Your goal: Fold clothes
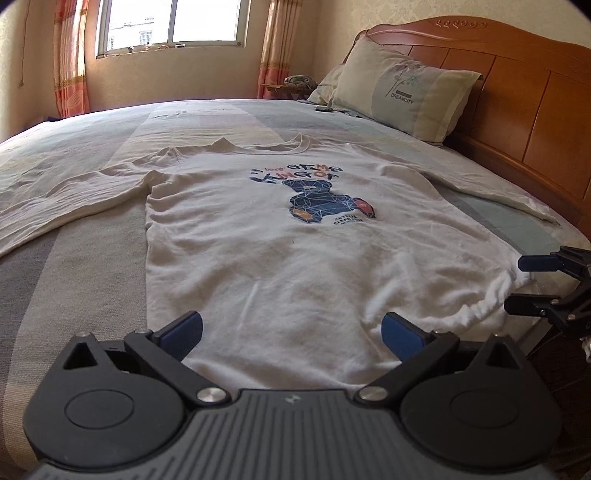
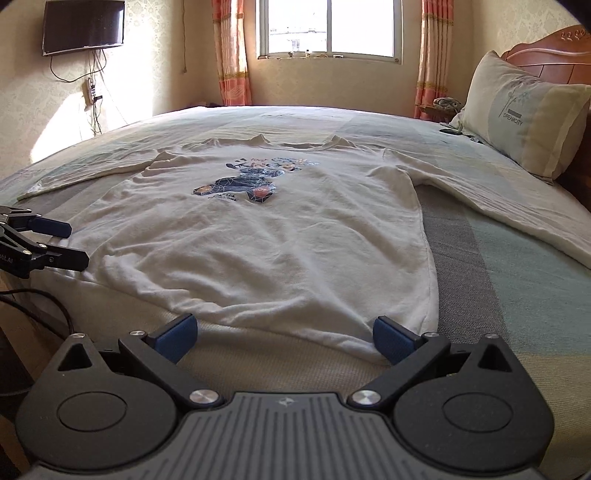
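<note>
A white long-sleeved shirt (image 1: pixel 277 258) (image 2: pixel 277 240) with a blue bear print lies face up on the bed, both sleeves spread out to the sides and the collar toward the window. My left gripper (image 1: pixel 293 328) (image 2: pixel 75 245) hangs open just over the shirt's hem, nothing between its blue pads. At the hem's other corner my right gripper (image 2: pixel 284 332) (image 1: pixel 517 284) is open too, one pad near the corner of the fabric and the other over bare sheet. Neither holds the cloth.
The striped bedsheet (image 2: pixel 498 266) is bare around the shirt. Pillows (image 1: pixel 402 88) (image 2: pixel 524 110) lean on the wooden headboard (image 1: pixel 517 92). A small dark object (image 1: pixel 324 108) lies by the pillows. A window (image 2: pixel 328 26), curtains, a wall TV (image 2: pixel 83 26) and a floor cable (image 2: pixel 55 306) surround the bed.
</note>
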A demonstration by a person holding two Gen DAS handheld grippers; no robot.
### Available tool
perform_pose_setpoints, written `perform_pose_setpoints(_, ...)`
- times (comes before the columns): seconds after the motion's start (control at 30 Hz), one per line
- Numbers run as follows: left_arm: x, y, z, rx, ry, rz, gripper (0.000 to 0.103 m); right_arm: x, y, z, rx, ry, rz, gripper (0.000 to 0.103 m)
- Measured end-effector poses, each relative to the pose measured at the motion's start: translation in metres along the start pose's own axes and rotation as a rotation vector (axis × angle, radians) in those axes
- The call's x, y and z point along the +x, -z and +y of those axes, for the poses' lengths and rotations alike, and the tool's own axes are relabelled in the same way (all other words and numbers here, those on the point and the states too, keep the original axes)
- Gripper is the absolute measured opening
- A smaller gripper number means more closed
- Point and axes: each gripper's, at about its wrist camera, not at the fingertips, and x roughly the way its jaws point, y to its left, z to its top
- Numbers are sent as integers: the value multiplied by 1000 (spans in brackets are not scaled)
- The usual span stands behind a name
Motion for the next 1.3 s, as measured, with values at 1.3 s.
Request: perform_pose_setpoints(1.3, 86, -66, 36, -103, 38, 100, 102, 56, -74, -1, 20, -39, 57, 103)
